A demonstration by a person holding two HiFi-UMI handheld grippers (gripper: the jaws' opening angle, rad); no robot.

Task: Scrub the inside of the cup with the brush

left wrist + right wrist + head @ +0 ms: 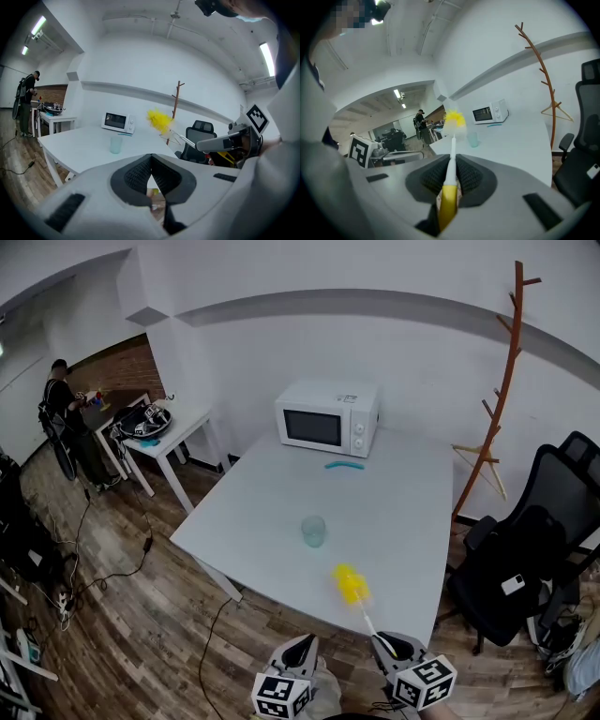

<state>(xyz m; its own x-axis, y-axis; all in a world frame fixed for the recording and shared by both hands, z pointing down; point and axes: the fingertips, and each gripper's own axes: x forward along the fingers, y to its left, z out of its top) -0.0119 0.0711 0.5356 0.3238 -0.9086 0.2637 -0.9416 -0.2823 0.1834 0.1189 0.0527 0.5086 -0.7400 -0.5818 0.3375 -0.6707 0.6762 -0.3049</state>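
Note:
A pale blue-green translucent cup [313, 531] stands upright near the middle of the white table [403, 521]; it also shows as a small cup [116, 144] in the left gripper view and as a distant cup [473, 139] in the right gripper view. My right gripper [386, 644] is shut on the brush [353, 587], whose yellow bristle head is raised above the table's near edge, short of the cup. The brush [451, 154] runs white-stemmed and yellow-handled between the pads. My left gripper [302, 649] hangs beside it, shut and empty, its jaws [151, 174] touching.
A white microwave [327, 417] stands at the table's far end with a small turquoise object [344, 465] in front of it. A black office chair [525, 559] and a wooden coat stand [502, 390] are on the right. A second table [159, 432] and a person [58, 395] are far left.

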